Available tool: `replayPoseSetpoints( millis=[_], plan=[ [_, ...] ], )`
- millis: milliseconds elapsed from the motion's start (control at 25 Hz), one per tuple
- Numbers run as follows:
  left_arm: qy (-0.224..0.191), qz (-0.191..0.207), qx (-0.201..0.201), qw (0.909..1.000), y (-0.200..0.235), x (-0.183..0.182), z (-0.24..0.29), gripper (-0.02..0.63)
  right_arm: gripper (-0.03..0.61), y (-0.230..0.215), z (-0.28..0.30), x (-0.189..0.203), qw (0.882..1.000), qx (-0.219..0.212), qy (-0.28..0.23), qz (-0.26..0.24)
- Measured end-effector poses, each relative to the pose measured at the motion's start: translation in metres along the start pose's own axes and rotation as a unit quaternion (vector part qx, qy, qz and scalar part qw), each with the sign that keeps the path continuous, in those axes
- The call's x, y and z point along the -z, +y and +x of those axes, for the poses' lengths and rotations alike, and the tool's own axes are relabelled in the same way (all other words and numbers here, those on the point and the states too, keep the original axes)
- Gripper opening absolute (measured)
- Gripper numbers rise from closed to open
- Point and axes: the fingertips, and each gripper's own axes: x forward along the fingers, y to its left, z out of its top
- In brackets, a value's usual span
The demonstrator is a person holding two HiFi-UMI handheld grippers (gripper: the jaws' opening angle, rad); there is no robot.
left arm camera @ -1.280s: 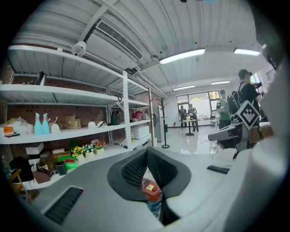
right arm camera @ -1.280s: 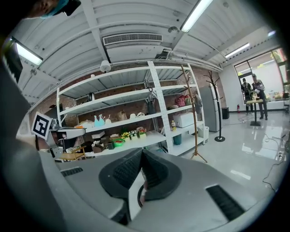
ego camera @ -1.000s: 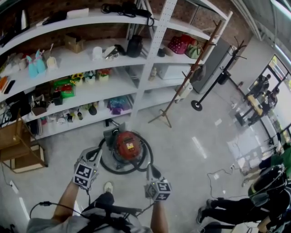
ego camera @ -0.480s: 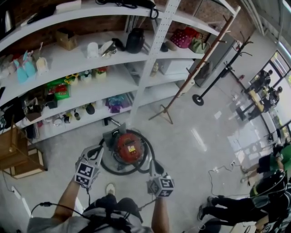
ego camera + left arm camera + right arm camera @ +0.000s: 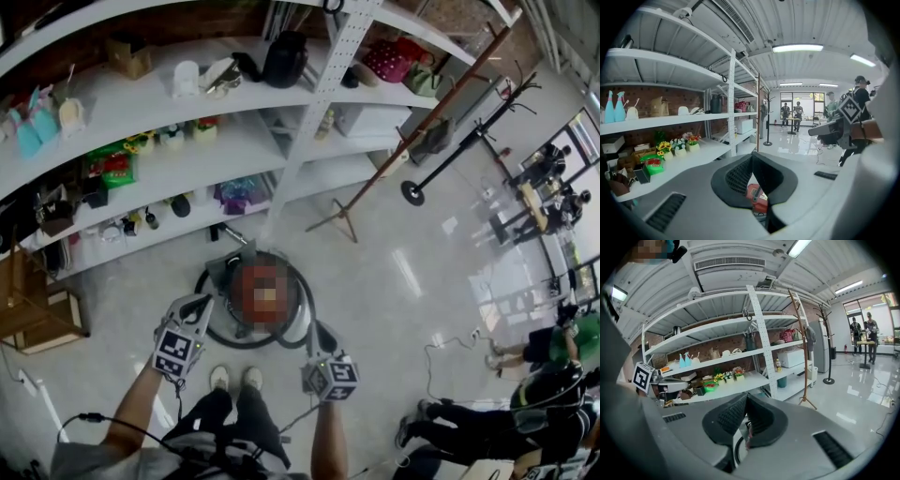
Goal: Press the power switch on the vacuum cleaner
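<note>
The vacuum cleaner (image 5: 265, 292) sits on the glossy pale floor (image 5: 403, 309) at my 12 o'clock, just past my white shoes (image 5: 234, 378). It is a round red canister ringed by a looped black hose (image 5: 214, 330). A small label on its top has print too small to read. My left gripper (image 5: 200, 305) hangs by its 8 o'clock edge and my right gripper (image 5: 319, 331) by its 5 o'clock. Both have their ribbed black pads (image 5: 736, 176) closed together on nothing. White metal shelving (image 5: 234, 159) stands beyond.
</note>
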Motion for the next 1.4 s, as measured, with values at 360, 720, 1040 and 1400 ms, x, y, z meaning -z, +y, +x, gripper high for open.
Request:
replayPoseSetpoints(
  millis=[360, 720, 1040, 1400],
  plan=[
    [0.030, -0.006, -0.009, 0.9995, -0.006, 0.040, 0.043, 0.008, 0.006, -0.020, 0.045, 0.044, 0.998, -0.036, 0.039, 0.016],
    [0.042, -0.019, -0.019, 0.9988, -0.008, 0.085, 0.074, 0.006, 0.006, -0.050, 0.083, 0.092, 0.996, -0.050, 0.057, 0.042],
    [0.068, -0.034, -0.030, 0.9967, 0.002, 0.145, 0.095, 0.006, 0.007, -0.061, 0.124, 0.150, 0.993, -0.058, 0.090, 0.041],
    [0.088, -0.059, -0.036, 0.9937, 0.003, 0.196, 0.117, 0.006, 0.007, -0.074, 0.159, 0.204, 0.989, -0.075, 0.124, 0.032]
  ],
)
